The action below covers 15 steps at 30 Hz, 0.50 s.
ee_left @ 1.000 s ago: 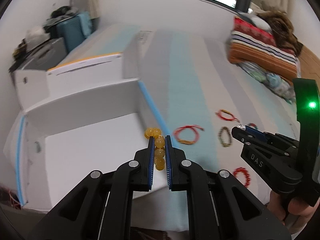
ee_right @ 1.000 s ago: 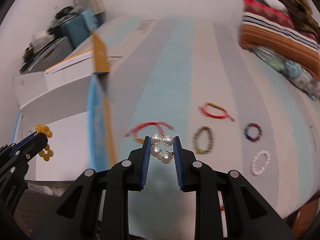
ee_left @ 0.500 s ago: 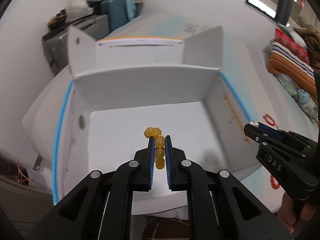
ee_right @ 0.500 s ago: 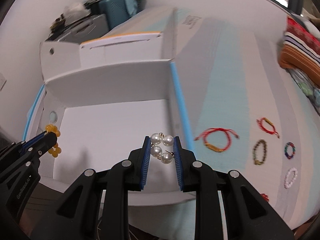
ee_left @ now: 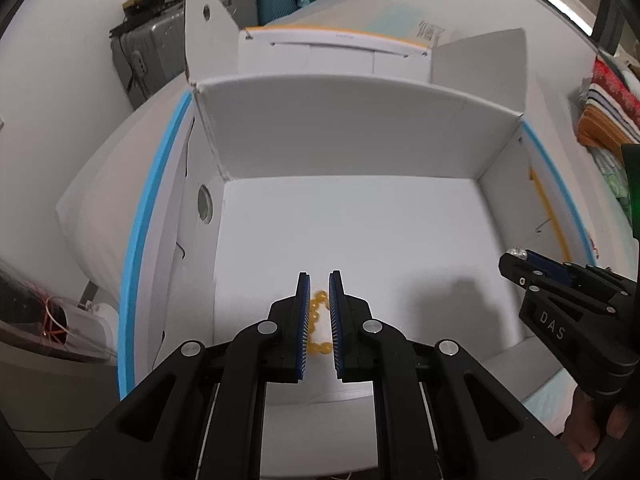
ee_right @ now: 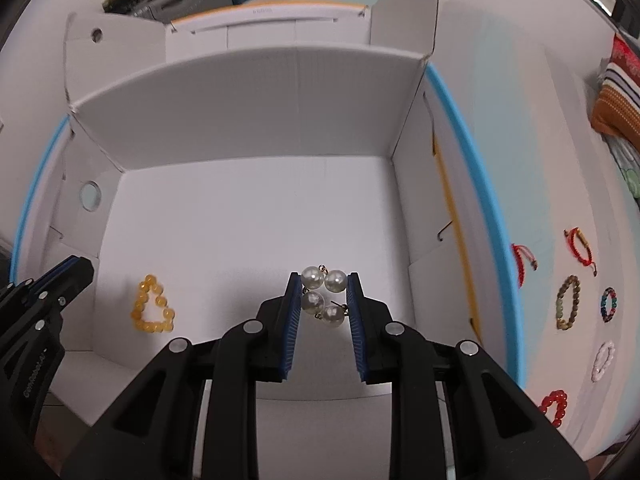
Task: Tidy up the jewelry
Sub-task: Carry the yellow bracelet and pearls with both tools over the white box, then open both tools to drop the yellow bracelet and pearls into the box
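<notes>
A bed (ee_right: 532,92) with a pale blue, grey and white striped sheet carries an open white box (ee_right: 256,104). At three o'clock of the box, bracelets lie on the sheet: two red cord ones (ee_right: 525,261), an olive beaded one (ee_right: 568,302), a dark multicoloured one (ee_right: 609,304), a white one (ee_right: 603,361) and a red beaded one (ee_right: 554,407). A striped cushion (ee_right: 614,92) sits farther off, near one o'clock.

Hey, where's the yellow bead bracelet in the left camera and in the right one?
Left wrist view: the yellow bead bracelet shows low centre, between the left gripper's fingers.
Right wrist view: it lies at lower left on the white box floor.
Shared landmark: the round hole in the box's left wall.
</notes>
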{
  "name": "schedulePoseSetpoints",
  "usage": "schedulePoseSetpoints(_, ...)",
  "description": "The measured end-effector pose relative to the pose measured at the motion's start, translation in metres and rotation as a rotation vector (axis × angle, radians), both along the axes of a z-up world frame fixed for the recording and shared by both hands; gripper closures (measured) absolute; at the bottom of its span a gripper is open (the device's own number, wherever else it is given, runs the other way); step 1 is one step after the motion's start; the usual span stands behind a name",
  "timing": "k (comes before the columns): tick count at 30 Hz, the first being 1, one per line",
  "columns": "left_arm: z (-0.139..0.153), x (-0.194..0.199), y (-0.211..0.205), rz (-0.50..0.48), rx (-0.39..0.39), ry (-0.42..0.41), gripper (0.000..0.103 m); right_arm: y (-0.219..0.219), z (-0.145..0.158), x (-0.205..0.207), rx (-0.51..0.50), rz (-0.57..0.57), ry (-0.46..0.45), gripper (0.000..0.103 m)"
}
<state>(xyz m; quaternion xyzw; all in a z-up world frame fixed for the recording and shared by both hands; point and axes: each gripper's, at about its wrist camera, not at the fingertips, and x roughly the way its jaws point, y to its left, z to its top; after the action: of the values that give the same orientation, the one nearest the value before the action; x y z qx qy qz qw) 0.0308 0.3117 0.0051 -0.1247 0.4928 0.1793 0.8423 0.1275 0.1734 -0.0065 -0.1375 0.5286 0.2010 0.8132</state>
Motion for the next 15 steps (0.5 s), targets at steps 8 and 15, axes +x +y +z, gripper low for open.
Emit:
schedulePoseSetpoints(8,-0.013,0.002,0.006,0.01,-0.012,0.03,0.093,0.002,-0.012,0.003,-0.015,-0.003,0.03,0.081)
schedulePoseSetpoints(15,-0.011,-0.001,0.007,0.022,-0.019,0.03,0.087,0.005,-0.014,0.005,-0.007,0.003,0.04,0.079)
